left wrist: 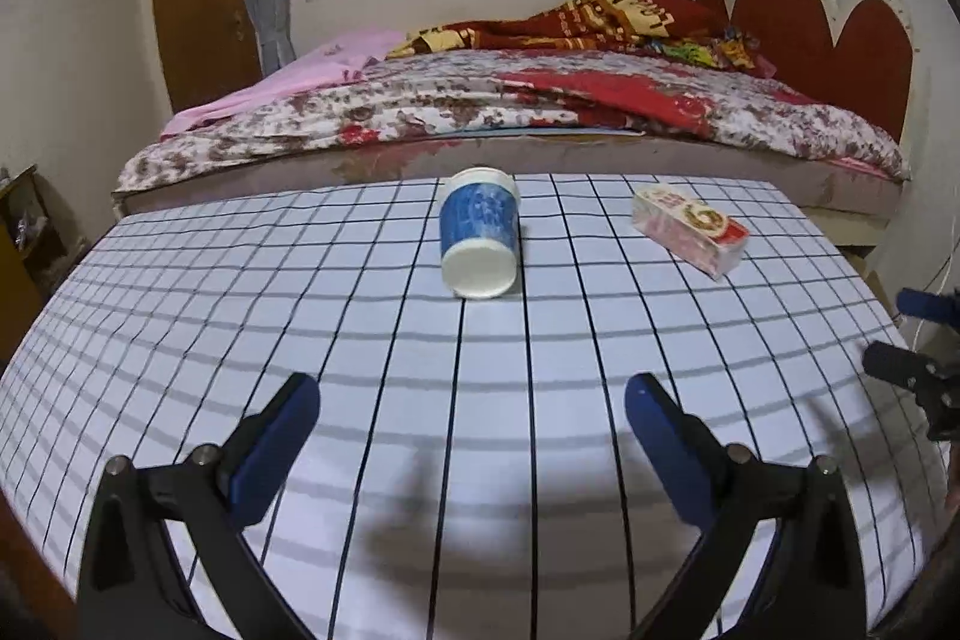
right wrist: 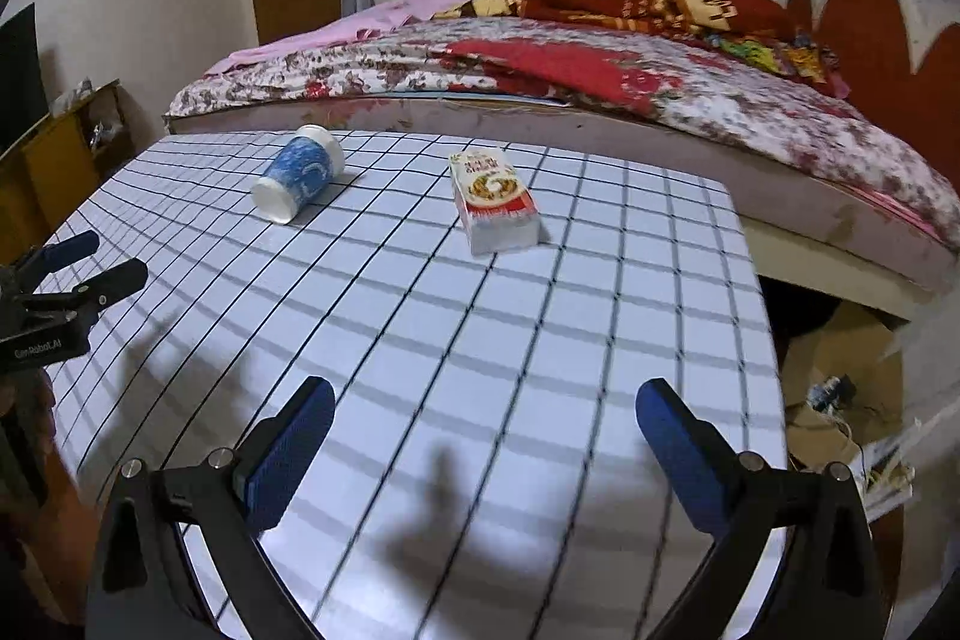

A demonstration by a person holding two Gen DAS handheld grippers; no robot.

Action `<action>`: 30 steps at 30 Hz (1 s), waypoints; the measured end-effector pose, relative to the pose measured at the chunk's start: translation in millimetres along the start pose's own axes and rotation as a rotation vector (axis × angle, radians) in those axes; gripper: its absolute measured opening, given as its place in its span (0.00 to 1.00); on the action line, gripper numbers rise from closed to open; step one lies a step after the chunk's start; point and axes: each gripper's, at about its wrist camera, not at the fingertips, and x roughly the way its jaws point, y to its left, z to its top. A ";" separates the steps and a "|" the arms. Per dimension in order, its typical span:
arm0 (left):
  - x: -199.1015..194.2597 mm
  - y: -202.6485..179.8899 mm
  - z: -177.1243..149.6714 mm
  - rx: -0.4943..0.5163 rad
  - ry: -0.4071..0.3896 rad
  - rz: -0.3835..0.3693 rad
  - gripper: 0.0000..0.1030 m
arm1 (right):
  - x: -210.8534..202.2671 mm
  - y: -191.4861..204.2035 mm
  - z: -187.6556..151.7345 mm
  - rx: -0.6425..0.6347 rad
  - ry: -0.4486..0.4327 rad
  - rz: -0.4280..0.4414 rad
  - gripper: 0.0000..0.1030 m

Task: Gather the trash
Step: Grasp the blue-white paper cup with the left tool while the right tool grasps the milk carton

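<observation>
A blue and white paper cup (left wrist: 478,235) (right wrist: 298,181) lies on its side on the checked tablecloth (left wrist: 360,340) (right wrist: 480,340), its base toward me. To its right lies a red and white tissue packet (left wrist: 690,226) (right wrist: 495,199). My left gripper (left wrist: 471,397) hovers open over the near part of the table, straight in front of the cup and well short of it. My right gripper (right wrist: 486,403) is open too, in line with the packet and some way back from it. Each gripper shows at the edge of the other's view, the right gripper (left wrist: 900,334) and the left gripper (right wrist: 111,259).
A bed (left wrist: 510,112) with a floral cover and red blankets runs along the table's far edge. A wooden shelf (right wrist: 66,148) stands at the left. A cardboard box with clutter (right wrist: 840,388) sits on the floor past the table's right edge.
</observation>
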 end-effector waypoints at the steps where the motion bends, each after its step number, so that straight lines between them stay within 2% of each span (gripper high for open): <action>1: 9.0 -1.3 5.3 0.011 0.000 0.001 0.98 | 15.7 -2.7 11.2 0.004 0.013 0.009 0.99; 6: 55.1 -5.9 25.7 0.012 0.029 -0.004 0.93 | 77.9 -5.4 47.7 -0.007 0.078 0.021 0.98; 7: 64.2 -5.9 29.0 0.005 0.035 0.001 0.92 | 91.1 -4.3 54.0 -0.023 0.091 0.012 0.95; 10: 87.0 -4.0 42.2 0.004 0.025 0.050 0.92 | 116.4 -1.6 66.6 -0.050 0.113 0.008 0.91; 13: 107.4 -4.3 51.6 0.003 0.057 0.041 0.92 | 135.7 -2.6 74.7 -0.047 0.123 0.009 0.90; 15: 119.9 -6.4 54.6 0.021 0.085 0.048 0.92 | 146.5 -4.4 77.4 -0.033 0.136 0.021 0.86; 17: 129.0 -7.2 56.7 0.032 0.104 0.058 0.87 | 156.6 -5.3 78.0 -0.019 0.153 0.038 0.78; 18: 133.1 -7.0 57.0 0.041 0.116 0.068 0.86 | 158.1 -5.2 78.1 -0.020 0.152 0.038 0.77; 19: 138.0 -6.8 57.2 0.045 0.131 0.074 0.81 | 158.3 -4.7 78.3 -0.024 0.145 0.034 0.73; 21: 150.5 -3.6 56.0 0.040 0.183 0.042 0.56 | 157.9 -6.1 79.2 -0.016 0.138 0.034 0.66; 22: 149.4 -2.1 54.4 0.033 0.180 0.031 0.55 | 156.8 -6.5 79.2 -0.014 0.138 0.027 0.58; 23: 145.6 -0.6 53.2 0.024 0.169 0.020 0.54 | 155.3 -6.7 79.2 -0.015 0.138 0.021 0.54; 30: 103.8 -14.5 33.0 0.038 0.123 -0.033 0.53 | 121.8 -5.8 75.2 -0.033 0.089 0.004 0.53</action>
